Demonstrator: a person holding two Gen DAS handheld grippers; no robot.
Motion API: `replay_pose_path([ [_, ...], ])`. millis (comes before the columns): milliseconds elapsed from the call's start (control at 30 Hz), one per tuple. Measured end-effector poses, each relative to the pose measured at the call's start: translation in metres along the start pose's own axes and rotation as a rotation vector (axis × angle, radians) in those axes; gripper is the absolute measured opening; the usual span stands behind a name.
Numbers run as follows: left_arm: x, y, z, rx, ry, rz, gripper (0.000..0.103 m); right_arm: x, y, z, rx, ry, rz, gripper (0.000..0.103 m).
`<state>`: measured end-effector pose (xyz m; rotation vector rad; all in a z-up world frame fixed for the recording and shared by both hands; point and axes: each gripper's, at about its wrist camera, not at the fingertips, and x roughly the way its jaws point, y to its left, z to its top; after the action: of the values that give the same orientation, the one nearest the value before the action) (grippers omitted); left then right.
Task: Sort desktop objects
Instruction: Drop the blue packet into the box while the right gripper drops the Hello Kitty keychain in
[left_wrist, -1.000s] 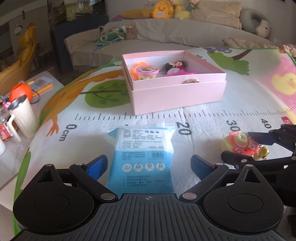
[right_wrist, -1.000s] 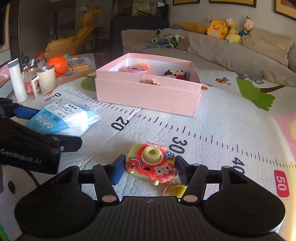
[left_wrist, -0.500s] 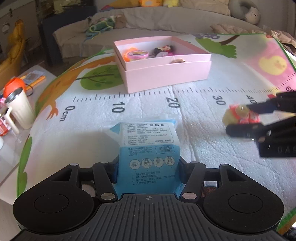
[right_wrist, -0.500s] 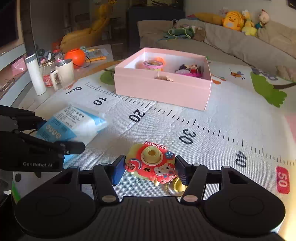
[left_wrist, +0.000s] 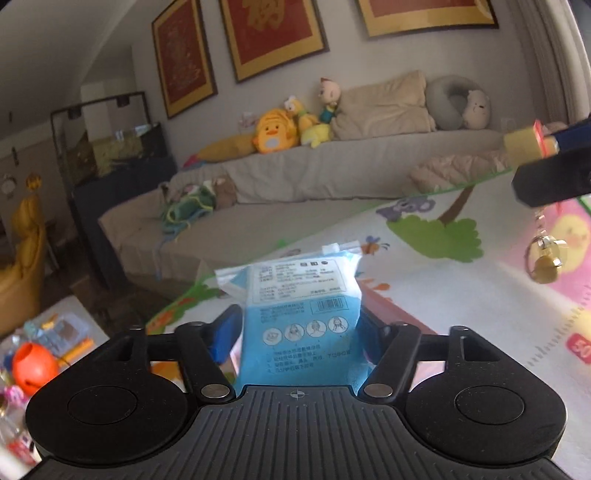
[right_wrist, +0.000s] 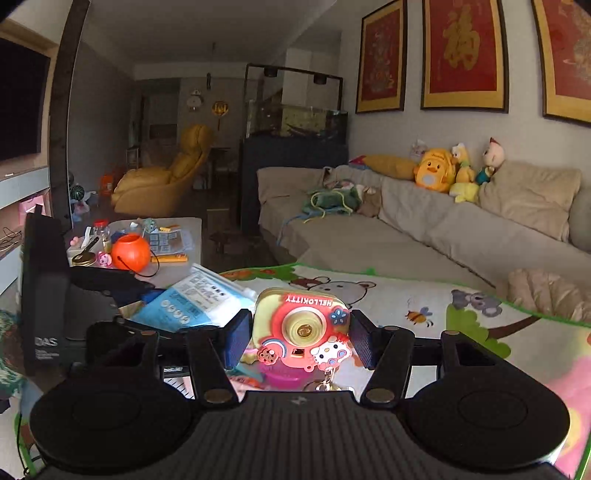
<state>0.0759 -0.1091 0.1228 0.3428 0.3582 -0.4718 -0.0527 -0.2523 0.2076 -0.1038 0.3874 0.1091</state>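
Note:
My left gripper (left_wrist: 295, 332) is shut on a blue and white tissue pack (left_wrist: 299, 306) and holds it in the air above the play mat (left_wrist: 461, 288). My right gripper (right_wrist: 295, 339) is shut on a red and yellow Hello Kitty toy camera (right_wrist: 299, 328), also lifted; its keychain bell (left_wrist: 545, 260) hangs below. In the left wrist view the right gripper (left_wrist: 554, 162) is up at the right edge. In the right wrist view the left gripper (right_wrist: 92, 295) and the tissue pack (right_wrist: 188, 302) are to the left. The pink box is almost hidden; a pink edge (left_wrist: 391, 306) shows behind the pack.
A grey sofa (right_wrist: 424, 229) with plush toys (right_wrist: 434, 175) runs along the back. A side table (right_wrist: 166, 240) at the left holds an orange pumpkin bucket (right_wrist: 130, 252) and small clutter. A yellow armchair (right_wrist: 166, 177) stands further back.
Both grippers have risen and tilted up, lifting the tissue pack and the toy camera off the mat. The left gripper closed on the pack one second ago. The pink box dropped out of view.

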Motion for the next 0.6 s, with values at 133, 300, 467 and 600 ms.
replay_pose_path([
  [133,0.026,0.011,-0.021,-0.085,0.106,0.01,0.091,0.032,-0.013,0.007,0.032,0.019,-0.035,0.057],
  [300,-0.004,0.023,-0.074,-0.157,0.187,0.023,0.097,0.072,-0.025,0.003,0.08,0.091,-0.039,0.057],
  [467,-0.024,0.034,-0.102,-0.232,0.255,-0.005,0.098,0.127,-0.021,0.012,0.145,0.158,0.021,0.057],
  [600,-0.032,0.033,-0.108,-0.255,0.26,-0.025,0.1,0.169,-0.006,0.021,0.226,0.21,0.096,0.057],
])
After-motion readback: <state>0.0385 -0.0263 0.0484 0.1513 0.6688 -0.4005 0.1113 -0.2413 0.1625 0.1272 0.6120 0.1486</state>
